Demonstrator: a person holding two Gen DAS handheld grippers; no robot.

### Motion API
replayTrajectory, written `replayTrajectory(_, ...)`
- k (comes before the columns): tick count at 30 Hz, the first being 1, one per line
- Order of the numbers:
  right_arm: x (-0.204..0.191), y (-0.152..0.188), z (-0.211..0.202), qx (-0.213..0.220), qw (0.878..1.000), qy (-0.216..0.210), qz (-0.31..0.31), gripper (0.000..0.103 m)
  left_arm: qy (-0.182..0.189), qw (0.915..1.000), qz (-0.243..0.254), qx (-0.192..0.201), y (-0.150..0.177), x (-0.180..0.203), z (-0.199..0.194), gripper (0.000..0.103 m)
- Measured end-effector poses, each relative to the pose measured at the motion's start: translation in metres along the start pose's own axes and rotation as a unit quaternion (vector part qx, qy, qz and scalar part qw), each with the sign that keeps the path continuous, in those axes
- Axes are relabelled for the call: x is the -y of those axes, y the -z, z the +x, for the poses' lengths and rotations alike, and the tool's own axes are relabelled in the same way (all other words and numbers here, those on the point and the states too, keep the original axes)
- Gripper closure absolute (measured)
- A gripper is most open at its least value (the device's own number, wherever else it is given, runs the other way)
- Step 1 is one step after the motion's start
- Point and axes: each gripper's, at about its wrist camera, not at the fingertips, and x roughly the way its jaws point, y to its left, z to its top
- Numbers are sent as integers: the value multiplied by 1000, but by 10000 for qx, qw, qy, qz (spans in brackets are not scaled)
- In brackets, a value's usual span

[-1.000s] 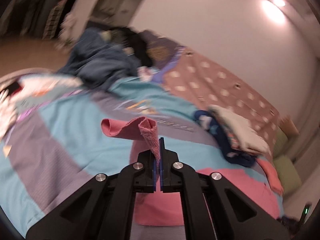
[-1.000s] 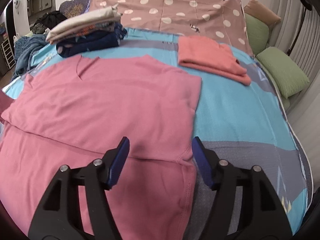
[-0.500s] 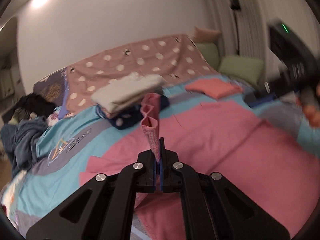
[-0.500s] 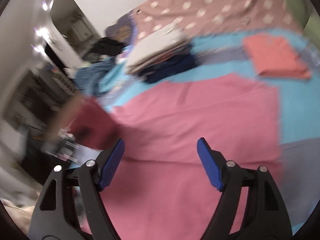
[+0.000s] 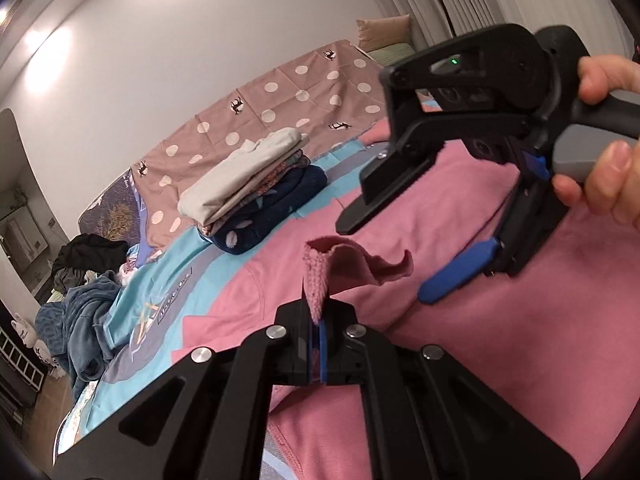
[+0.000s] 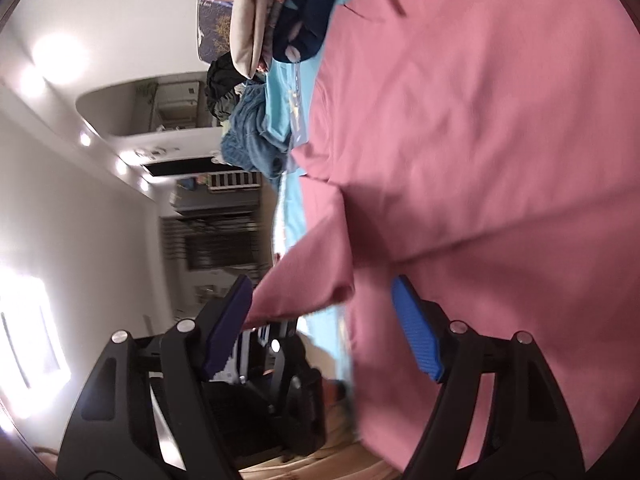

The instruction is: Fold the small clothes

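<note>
Gripping a fold of the pink shirt (image 5: 460,248), your left gripper (image 5: 316,322) is pinching the fabric tight between its closed blue pads, and the pinched edge is standing up in a small curl above the fingertips. From the left wrist camera, the rest of the shirt is lying spread across the blue bedspread (image 5: 168,292), toward the bed's near edge. Your right gripper (image 5: 404,236) is hanging over the shirt just beyond that curl, jaws parted, one blue pad angled down toward the cloth, with your right hand (image 5: 604,136) wrapping its handle. A stack of folded clothes (image 5: 256,188) is sitting farther back on the bed, near the polka-dot cover (image 5: 280,92), and a heap of dark blue laundry (image 5: 76,320) is lying at the bed's far left end.

From the right wrist camera, which is rolled sideways, your right gripper (image 6: 320,332) is spread wide with nothing between its pads. A raised flap of the pink shirt (image 6: 480,140) is reaching toward the left pad; whether it is touching is unclear in the blur. The stack of folded clothes (image 6: 276,8) is showing at the top.
</note>
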Motion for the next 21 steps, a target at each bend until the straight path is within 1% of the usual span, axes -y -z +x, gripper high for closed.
replayTrajectory(1, 1, 3, 1, -48, 9997, -190, 156, 31, -21, 10000, 12, 30, -1, 0, -1, 101)
replayTrajectory(3, -1, 4, 5, -117, 9988, -365, 293, 35, -48, 9999, 60, 80, -3, 3, -4, 101)
replayTrajectory(5, -5, 2, 8, -112, 9990, -325, 281, 41, -56, 9998, 134, 129, -4, 6, -8, 101)
replayTrajectory(6, -8, 0, 10, -78, 9993, -250, 261, 48, -60, 9998, 164, 137, -4, 9, -10, 101)
replayTrajectory(7, -9, -2, 11, -54, 9994, -222, 270, 60, -70, 9997, 197, 147, -3, 9, -10, 101)
replayTrajectory(8, -9, -2, 11, -22, 9994, -187, 284, 65, -98, 9996, 235, 156, -3, 11, -11, 101)
replayTrajectory(10, -11, -4, 10, 113, 9996, -66, 260, 77, -180, 9992, 335, 154, -2, 14, -14, 101)
replayTrajectory(15, -28, -6, 6, 162, 9998, -84, -110, 98, -317, 9985, 418, 172, -3, 13, -19, 101)
replayTrajectory(18, -53, -6, 0, 190, 9983, -9, -554, 101, -401, 9981, 394, 250, -9, 11, -22, 101)
replayTrajectory(21, -76, -7, -5, 188, 9956, 73, -920, 101, -492, 9974, 374, 367, -19, 13, -26, 101)
